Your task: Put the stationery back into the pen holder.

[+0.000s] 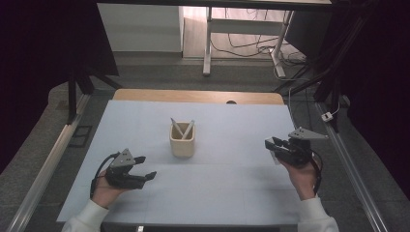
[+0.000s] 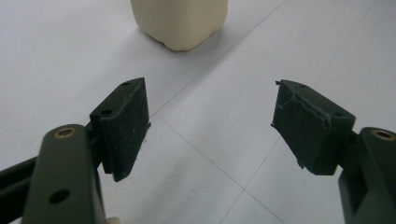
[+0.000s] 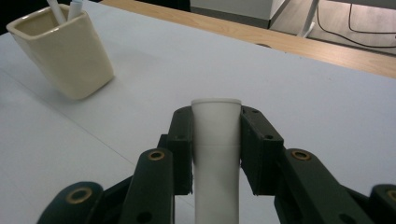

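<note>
Cream ceramic cup (image 1: 182, 140), squarish with rounded corners, stood upright near the middle of the pale blue-white worktop (image 1: 232, 183), and two slim white pens (image 1: 183, 129) leaned apart inside it, their tips rising above the rim. The right claw (image 3: 216, 140) pinched a smooth white plastic cylinder (image 3: 217, 154) between its dark pads; in the right gripper view the cylinder ran straight up between the jaws, its flat end reaching just past their tips. In the high view the right claw (image 1: 271, 146) was held above the right side of the worktop, well apart from the cup and pointing towards it, with a grey three-cornered plate on top. The left claw (image 2: 210, 121) was spread wide with nothing between its pads, and the bare worktop with its thin seam lines lay beneath. In the left gripper view the base of the cup sat beyond the jaws, near but not touching. In the high view the left claw (image 1: 145, 166) rested low near the front left of the worktop, aimed towards the cup. A strip of light wood (image 1: 198, 95) edged the far side of the worktop.
</note>
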Demonstrator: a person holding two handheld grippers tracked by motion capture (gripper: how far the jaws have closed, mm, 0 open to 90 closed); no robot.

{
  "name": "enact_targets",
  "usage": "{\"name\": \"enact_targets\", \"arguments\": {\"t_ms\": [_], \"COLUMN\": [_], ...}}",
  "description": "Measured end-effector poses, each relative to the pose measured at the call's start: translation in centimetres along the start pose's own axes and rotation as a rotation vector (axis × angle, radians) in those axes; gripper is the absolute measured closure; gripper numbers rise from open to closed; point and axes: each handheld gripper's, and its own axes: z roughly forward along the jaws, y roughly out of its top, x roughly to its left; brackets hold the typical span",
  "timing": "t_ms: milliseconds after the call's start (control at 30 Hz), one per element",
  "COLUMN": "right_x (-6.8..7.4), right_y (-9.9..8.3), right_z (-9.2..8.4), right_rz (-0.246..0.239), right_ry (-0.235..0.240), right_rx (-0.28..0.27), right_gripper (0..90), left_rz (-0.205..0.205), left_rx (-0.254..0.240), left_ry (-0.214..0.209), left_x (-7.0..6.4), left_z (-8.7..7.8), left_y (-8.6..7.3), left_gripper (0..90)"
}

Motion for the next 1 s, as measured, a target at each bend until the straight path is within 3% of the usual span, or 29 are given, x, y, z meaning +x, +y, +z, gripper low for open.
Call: {"name": "enact_targets", "arguments": {"t_ms": [467, 1000], "right_x": [1.0, 2.3], "right_y": [1.1, 2.1], "right_z": [0.0, 1.0], "right_rz": [-0.019, -0.030], "right_ry": [0.030, 0.073], "right_rx": [-0.062, -0.082], "right_gripper": [66.7, 66.7], "left_rz": [0.002, 0.001], "left_rx": [0.003, 0.003], "left_ry": [-0.002, -0.005], "left_x": [0.0, 0.0], "left_z": [0.1, 0.1], "left_y": [0.0, 0.0], "left_gripper": [26.4, 26.3]}}
